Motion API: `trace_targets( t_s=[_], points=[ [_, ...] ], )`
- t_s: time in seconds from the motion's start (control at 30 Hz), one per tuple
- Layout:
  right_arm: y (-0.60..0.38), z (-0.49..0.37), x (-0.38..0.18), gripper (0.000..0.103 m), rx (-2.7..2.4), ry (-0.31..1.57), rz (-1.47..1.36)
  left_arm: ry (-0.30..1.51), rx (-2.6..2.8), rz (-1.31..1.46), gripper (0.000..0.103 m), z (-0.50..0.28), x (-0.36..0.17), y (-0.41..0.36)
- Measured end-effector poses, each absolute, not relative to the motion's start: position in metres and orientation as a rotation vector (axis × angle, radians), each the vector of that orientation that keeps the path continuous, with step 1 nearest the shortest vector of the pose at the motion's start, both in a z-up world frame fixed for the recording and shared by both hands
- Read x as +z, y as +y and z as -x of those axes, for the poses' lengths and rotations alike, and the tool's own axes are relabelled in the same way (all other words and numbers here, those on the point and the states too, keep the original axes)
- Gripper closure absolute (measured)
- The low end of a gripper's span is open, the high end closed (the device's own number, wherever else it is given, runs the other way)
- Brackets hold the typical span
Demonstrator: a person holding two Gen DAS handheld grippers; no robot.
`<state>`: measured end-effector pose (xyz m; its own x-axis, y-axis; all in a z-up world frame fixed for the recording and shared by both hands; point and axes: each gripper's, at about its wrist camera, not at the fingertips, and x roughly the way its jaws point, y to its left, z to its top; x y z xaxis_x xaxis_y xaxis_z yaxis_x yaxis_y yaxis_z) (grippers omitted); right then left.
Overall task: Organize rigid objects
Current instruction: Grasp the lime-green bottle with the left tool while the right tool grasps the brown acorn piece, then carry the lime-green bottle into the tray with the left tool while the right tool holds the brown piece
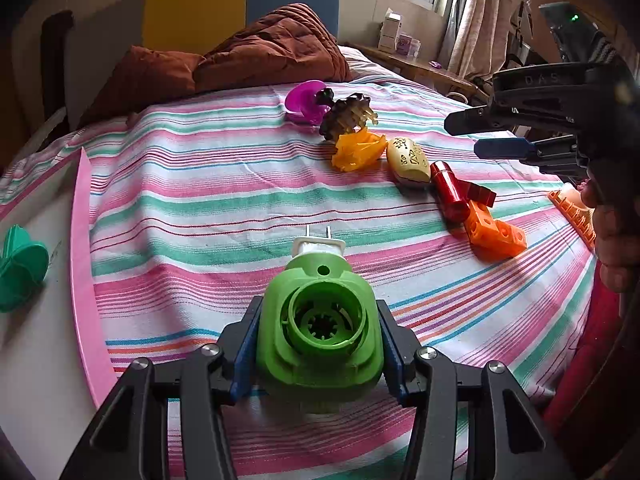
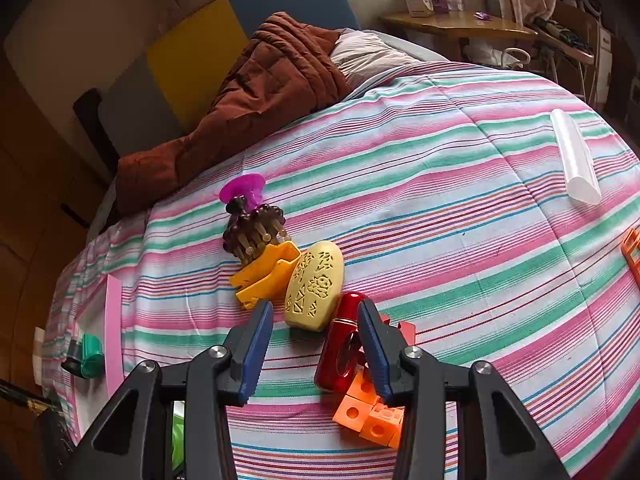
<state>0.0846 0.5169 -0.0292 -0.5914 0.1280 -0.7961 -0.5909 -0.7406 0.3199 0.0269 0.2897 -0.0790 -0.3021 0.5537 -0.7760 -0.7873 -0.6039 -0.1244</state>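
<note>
My left gripper (image 1: pixel 318 340) is shut on a green plug-in device (image 1: pixel 320 328) with white prongs, held above the striped bedspread. My right gripper (image 2: pixel 316 336) is open and empty above a row of objects; it also shows at the right of the left wrist view (image 1: pixel 476 136). The row holds a purple piece (image 2: pixel 242 192), a brown spiked brush (image 2: pixel 254 232), a yellow clip (image 2: pixel 266 276), a cream oval case (image 2: pixel 316 290), a red cylinder (image 2: pixel 340 344) and orange blocks (image 2: pixel 368 416). The red cylinder lies just below the right finger.
A pink-edged white tray (image 1: pixel 84 264) at the bed's left holds a teal object (image 1: pixel 20 268). A clear tube (image 2: pixel 576 160) and an orange rack (image 2: pixel 632 252) lie at the right. A brown quilt (image 2: pixel 256 96) is heaped by the headboard.
</note>
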Motion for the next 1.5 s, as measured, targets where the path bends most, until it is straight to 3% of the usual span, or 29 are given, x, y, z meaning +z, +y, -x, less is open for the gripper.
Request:
trace_targets(
  t_s=[0.1,0.23,0.37,0.7,0.77,0.83,1.03,1.23,1.33,1.5],
  points=[
    [0.508,-0.074,-0.023,0.059,2.397,0.743,1.132,0.351,1.990,1.029,0.051,-0.026,-0.080,0.289],
    [0.498,-0.042,-0.004,0.069,2.486,0.586,1.171,0.346,1.986,1.020,0.051,-0.027,-0.080,0.287],
    [0.493,0.009,0.008,0.072,2.560,0.398,1.279,0.336,1.982,1.021,0.051,-0.026,-0.081,0.286],
    [0.502,0.110,-0.045,0.072,2.313,0.033,1.780,0.305,1.967,1.028,0.051,-0.024,-0.081,0.283],
    [0.506,0.117,-0.060,0.072,2.264,0.031,1.811,0.300,1.964,1.032,0.051,-0.023,-0.081,0.282],
    [0.509,0.118,-0.069,0.091,2.252,0.053,1.800,0.304,1.964,1.028,0.051,-0.023,-0.081,0.283],
    [0.491,0.079,-0.045,0.092,2.393,0.042,1.614,0.311,1.974,1.015,0.051,-0.025,-0.082,0.284],
    [0.472,0.027,-0.011,0.092,2.582,0.304,1.420,0.331,1.983,1.001,0.051,-0.028,-0.081,0.283],
    [0.463,0.010,-0.016,0.092,2.646,0.454,1.405,0.356,1.988,1.001,0.051,-0.030,-0.079,0.284],
    [0.455,-0.005,-0.046,0.092,2.607,0.545,1.443,0.329,1.979,1.040,0.051,-0.031,-0.072,0.274]
  ],
)
